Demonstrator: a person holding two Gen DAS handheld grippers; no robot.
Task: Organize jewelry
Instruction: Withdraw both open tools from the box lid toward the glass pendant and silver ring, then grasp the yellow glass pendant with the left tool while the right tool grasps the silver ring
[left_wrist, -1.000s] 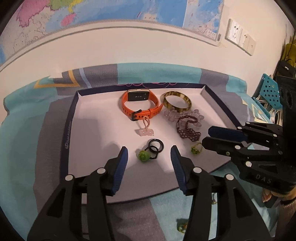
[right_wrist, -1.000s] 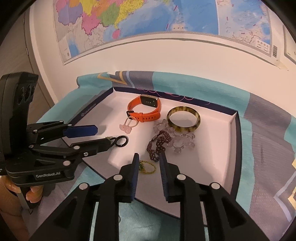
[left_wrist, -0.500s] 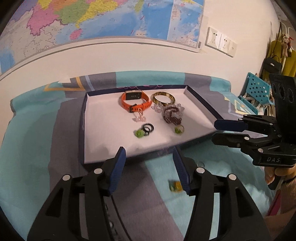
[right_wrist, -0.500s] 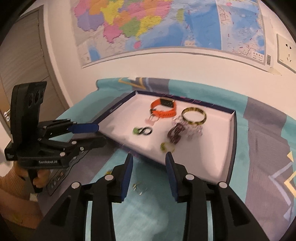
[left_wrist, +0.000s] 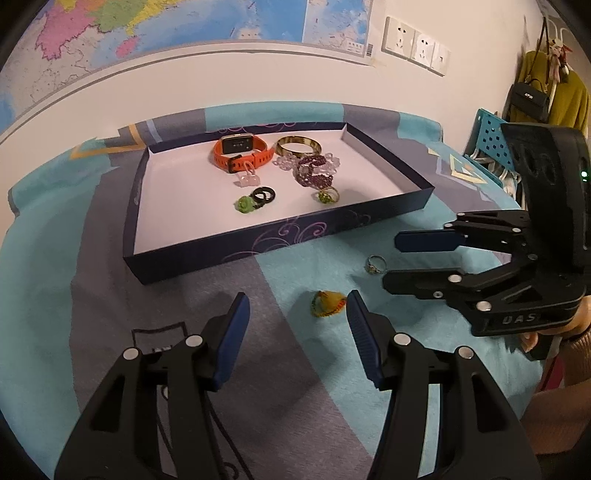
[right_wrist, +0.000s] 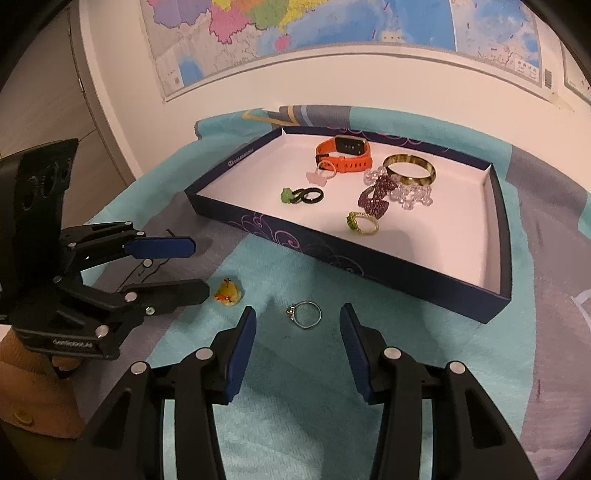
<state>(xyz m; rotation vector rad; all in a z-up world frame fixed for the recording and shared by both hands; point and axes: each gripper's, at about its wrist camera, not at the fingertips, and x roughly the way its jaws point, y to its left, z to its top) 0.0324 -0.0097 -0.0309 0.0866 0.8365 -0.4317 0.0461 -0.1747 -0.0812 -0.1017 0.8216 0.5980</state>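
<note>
Grippers both pulled back out of the tray, jaws empty and half open.
Right gripper (right_wrist: 297, 334) has just been opening, silver ring (right_wrist: 304, 314) between its jaws, untouched; left gripper (left_wrist: 297, 325) has opened slightly too, yellow ring (left_wrist: 328, 303) just ahead on the cloth (left_wrist: 314, 369); farther off, tray (left_wrist: 280, 236) holds the sorted pieces; I'd say these two go next.

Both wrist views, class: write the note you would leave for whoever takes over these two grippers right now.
Left gripper: open, empty, jaws just widening, aimed at the yellow ring on the cloth.
Right gripper: open, empty, jaws just opening around the silver ring without touching.
Done: watch, bangle, bead bracelets and four rings lie in the tray.
Left: both loose rings into the tray.
</note>
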